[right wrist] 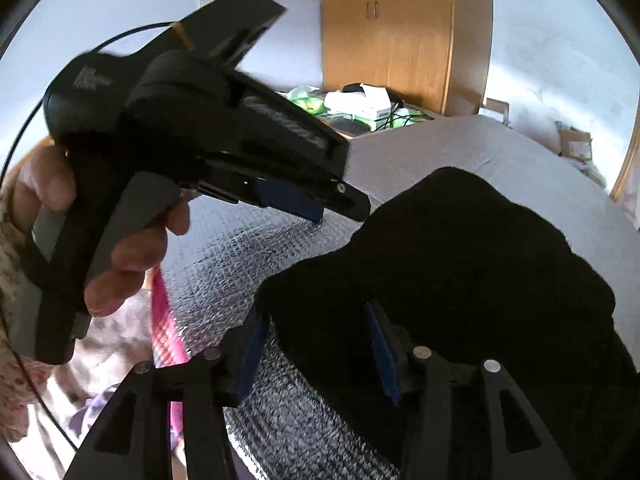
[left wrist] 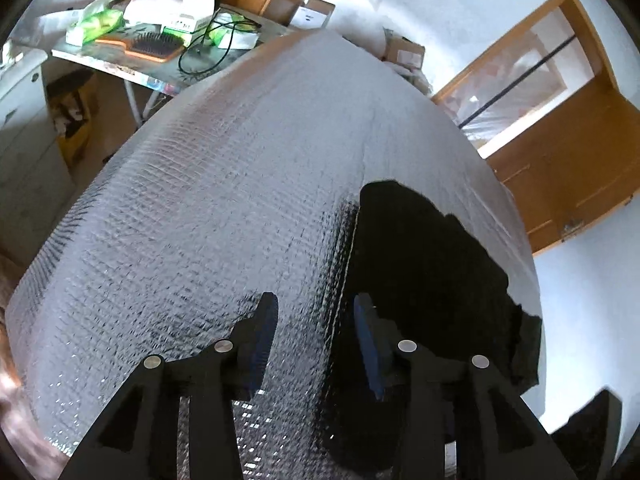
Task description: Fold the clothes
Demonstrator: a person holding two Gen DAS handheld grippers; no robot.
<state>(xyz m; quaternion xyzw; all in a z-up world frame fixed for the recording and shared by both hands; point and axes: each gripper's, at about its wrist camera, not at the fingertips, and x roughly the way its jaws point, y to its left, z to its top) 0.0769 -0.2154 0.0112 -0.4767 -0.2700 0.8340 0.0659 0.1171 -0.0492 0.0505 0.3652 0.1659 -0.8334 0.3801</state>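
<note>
Two black hand-held tools, a floral sleeve behind one

The left tool (left wrist: 314, 332) and right tool (right wrist: 314, 344) are matte black, each with two fingers lined in blue ribbed pads (left wrist: 366, 344) and jointed by round silver pins on triangular cut-out links. From the right wrist view, the left tool's body shows a pistol grip, trigger lever, faint printed lettering and a thin black cable; the hand (right wrist: 108, 236) on it emerges from a pale, small-flowered sleeve (right wrist: 10, 248).
</note>
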